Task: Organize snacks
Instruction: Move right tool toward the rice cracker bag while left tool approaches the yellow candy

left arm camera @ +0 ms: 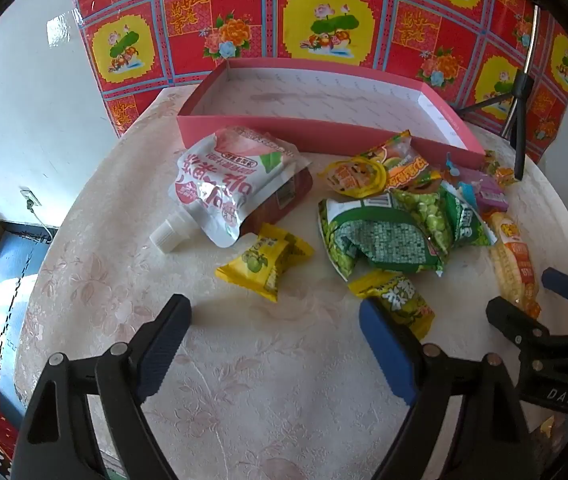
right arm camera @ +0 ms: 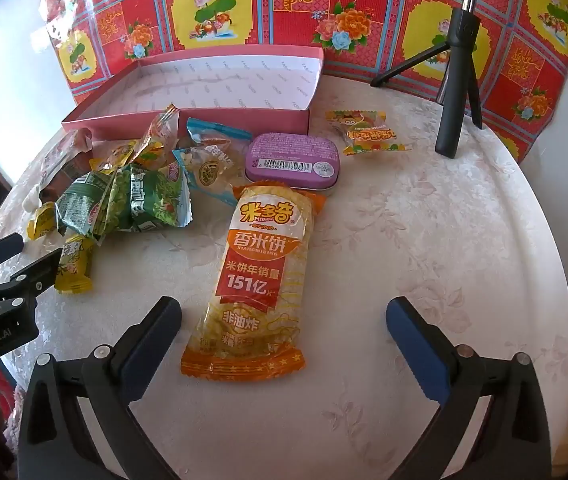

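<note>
Snacks lie loose on the surface; the pink box beyond holds none, so sorting looks barely begun. Right hand-held gripper gapes wide around the rice cracker pack; closing comes next. Left hand-held gripper also wide, just short of a yellow candy.

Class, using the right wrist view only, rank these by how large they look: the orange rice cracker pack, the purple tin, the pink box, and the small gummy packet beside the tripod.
1. pink box
2. orange rice cracker pack, though being nearest the camera enlarges it
3. purple tin
4. gummy packet, close to the tin in apparent size
</note>
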